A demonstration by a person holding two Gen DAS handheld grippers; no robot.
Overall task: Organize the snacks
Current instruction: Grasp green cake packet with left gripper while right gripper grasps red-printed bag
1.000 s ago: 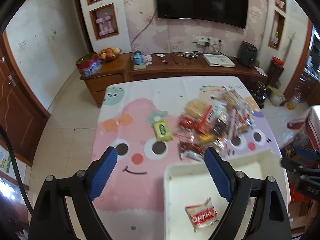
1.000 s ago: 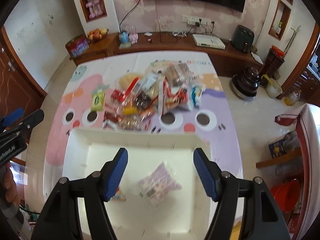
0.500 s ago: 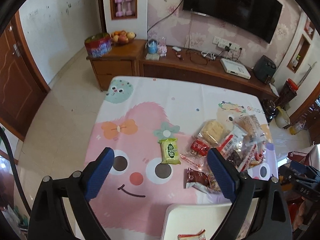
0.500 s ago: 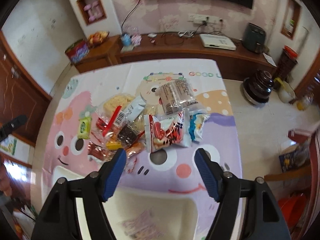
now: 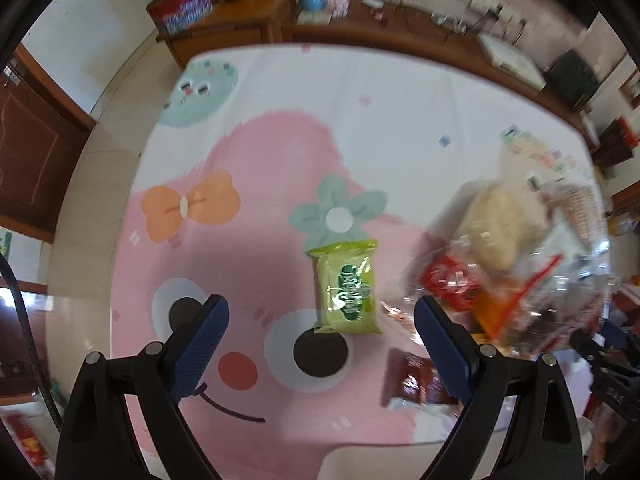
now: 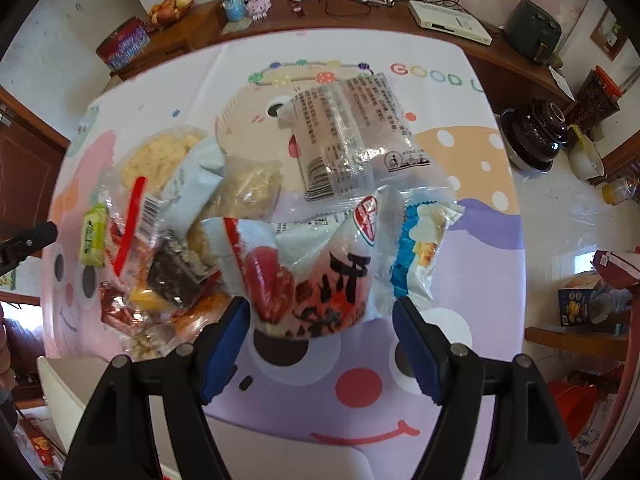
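Left wrist, green packet (image 5: 347, 287) ahead of spread left claw (image 5: 321, 328), snack pile (image 5: 508, 264) beside.

Cartoon-print table (image 5: 280, 112) under a green packet (image 5: 347, 287), a snack heap (image 6: 224, 216), a white tray (image 6: 72, 384).

Both grippers moved from the tray (image 6: 68, 376) toward the snack pile (image 6: 224, 216).

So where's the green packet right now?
The green packet lies alone on the pink tablecloth in the left wrist view, ahead between the open left gripper's fingers, left of the snack pile.
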